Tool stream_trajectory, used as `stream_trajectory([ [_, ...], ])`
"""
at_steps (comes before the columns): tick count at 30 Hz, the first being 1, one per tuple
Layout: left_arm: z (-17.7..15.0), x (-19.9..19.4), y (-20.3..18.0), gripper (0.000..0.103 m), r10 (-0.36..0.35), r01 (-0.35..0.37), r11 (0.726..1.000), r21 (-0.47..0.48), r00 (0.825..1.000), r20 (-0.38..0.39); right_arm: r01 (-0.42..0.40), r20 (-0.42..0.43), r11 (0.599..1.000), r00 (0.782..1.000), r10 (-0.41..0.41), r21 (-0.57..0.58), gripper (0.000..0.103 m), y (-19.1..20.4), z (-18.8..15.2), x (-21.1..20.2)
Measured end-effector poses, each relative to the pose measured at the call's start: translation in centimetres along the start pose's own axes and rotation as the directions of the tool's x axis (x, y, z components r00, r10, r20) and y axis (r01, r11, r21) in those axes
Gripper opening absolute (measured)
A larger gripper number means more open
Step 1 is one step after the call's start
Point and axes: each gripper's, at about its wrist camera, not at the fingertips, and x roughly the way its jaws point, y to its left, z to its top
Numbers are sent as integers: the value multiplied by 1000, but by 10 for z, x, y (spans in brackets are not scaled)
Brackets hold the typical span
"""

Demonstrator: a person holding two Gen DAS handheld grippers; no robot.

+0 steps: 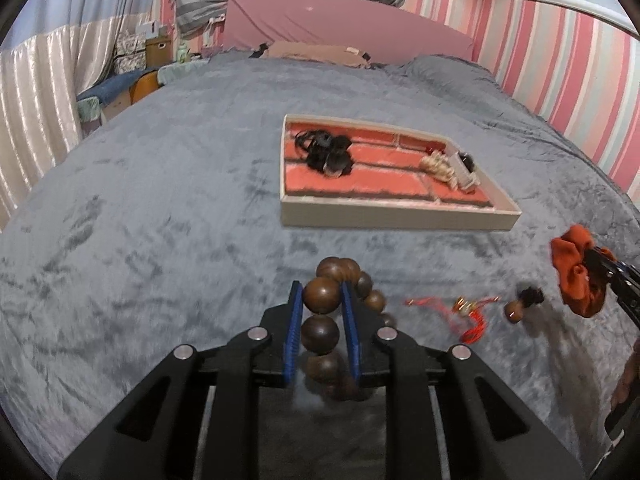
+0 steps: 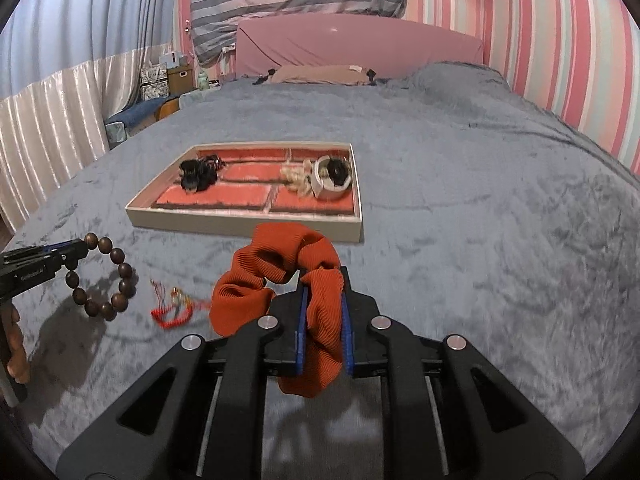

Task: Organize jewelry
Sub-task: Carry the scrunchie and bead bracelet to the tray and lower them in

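Left claw (image 1: 322, 294) pinching the bead bracelet (image 1: 320, 330), right claw (image 2: 323, 302) pinching the orange scrunchie (image 2: 280, 276): carry both level to the tray's (image 2: 240, 226) free compartments at twelve o'clock.

My left gripper (image 1: 322, 292) is matte black, with blue ribbed pads (image 1: 295, 312) lining its two fingers and four round silver screw heads across the linkage at lower centre. My right gripper (image 2: 323, 292) has the same build. At the right-wrist view's left edge, small white lettering marks a black body.
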Motion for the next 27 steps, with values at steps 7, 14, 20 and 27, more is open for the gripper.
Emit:
stream_trajectory([
  [7, 35, -9, -24, 20, -28, 24, 997, 68, 998, 54, -13, 18, 1000, 1000, 13, 9, 14, 1, 36, 16],
  [14, 76, -10, -40, 20, -43, 34, 995, 93, 994, 99, -15, 19, 1000, 1000, 15, 2, 14, 6, 68, 41],
  [20, 110, 9, -51, 20, -23, 11, 996, 90, 992, 126, -9, 5, 1000, 1000, 9, 6, 14, 12, 90, 74],
  [27, 126, 65, -39, 20, 2, -5, 998, 59, 998, 65, 15, -45, 1000, 999, -15, -2, 14, 11, 96, 116],
])
